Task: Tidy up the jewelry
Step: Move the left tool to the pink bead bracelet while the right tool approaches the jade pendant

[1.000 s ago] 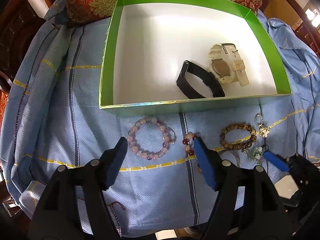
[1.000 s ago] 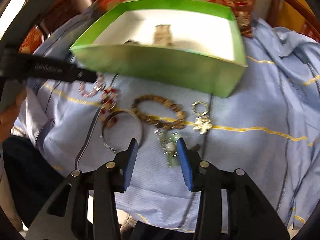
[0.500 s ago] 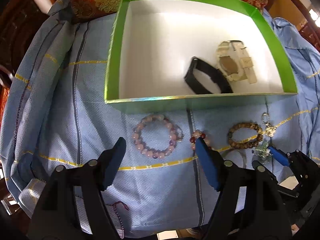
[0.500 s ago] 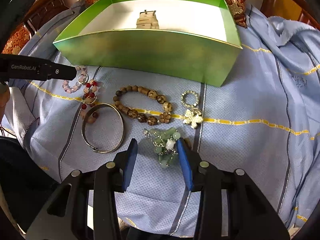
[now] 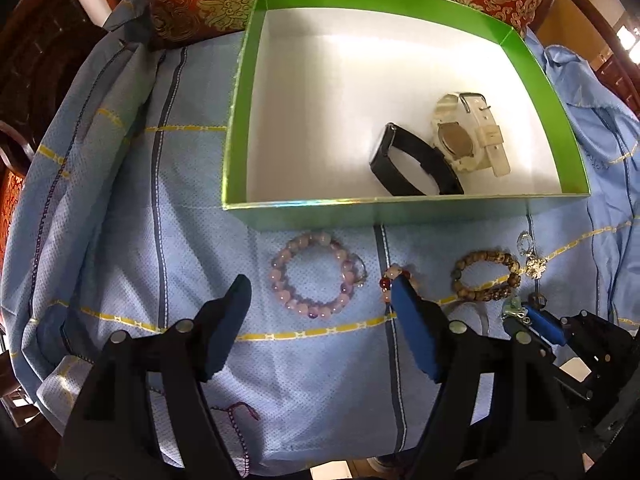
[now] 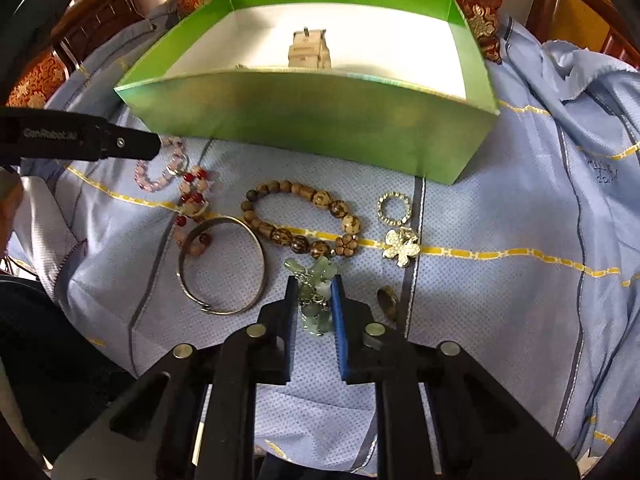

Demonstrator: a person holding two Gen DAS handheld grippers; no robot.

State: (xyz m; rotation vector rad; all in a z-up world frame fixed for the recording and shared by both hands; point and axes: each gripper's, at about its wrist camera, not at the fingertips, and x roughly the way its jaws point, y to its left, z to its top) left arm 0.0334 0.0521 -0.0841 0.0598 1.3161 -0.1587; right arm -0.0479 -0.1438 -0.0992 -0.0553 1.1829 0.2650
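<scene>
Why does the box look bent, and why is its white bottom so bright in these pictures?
Left wrist view: the fisheye lens bows the green box edges, and overhead light washes out its white floor near the white watch. Right wrist view: same bowing, glare on the floor, while the jade charm between the right gripper fingers stays sharp.

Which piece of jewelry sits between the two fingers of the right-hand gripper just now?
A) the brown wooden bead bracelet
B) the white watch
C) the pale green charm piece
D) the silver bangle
C: in the right wrist view the right gripper has its blue pads close on either side of the pale green charm piece, while the wooden bracelet and silver bangle lie apart on the cloth.
</scene>
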